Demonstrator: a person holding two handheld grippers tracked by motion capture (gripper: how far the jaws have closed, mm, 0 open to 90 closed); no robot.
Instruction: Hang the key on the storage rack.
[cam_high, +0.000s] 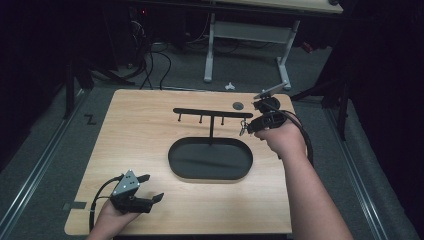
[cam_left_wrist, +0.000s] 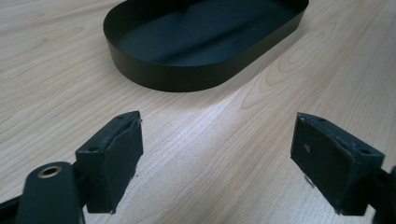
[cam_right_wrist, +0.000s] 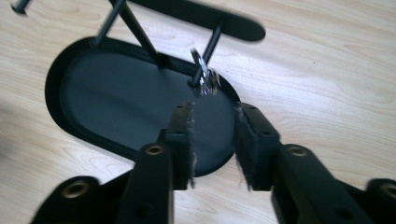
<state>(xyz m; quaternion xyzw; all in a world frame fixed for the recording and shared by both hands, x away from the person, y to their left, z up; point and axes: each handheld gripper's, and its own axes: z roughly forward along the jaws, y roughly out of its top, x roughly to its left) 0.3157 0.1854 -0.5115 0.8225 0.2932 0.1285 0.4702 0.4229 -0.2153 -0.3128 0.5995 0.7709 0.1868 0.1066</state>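
Keys, a small silver metal bunch (cam_right_wrist: 204, 80), hung on the end peg of the black metal T-shaped rack (cam_high: 212, 114), w/ the rack's post rising from the black oval tray (cam_high: 210, 159) on the light wooden desk (cam_high: 140, 140). Bunch sat just ahead of the right gripper (cam_right_wrist: 214, 116), dangling vertically, and the right hand was far nearer. Its jaws were partly apart, pads not touching the keys, nothing between them. Left gripper (cam_left_wrist: 217, 140) rested near the desk's front edge, well apart from the tray, jaws wide apart & empty.
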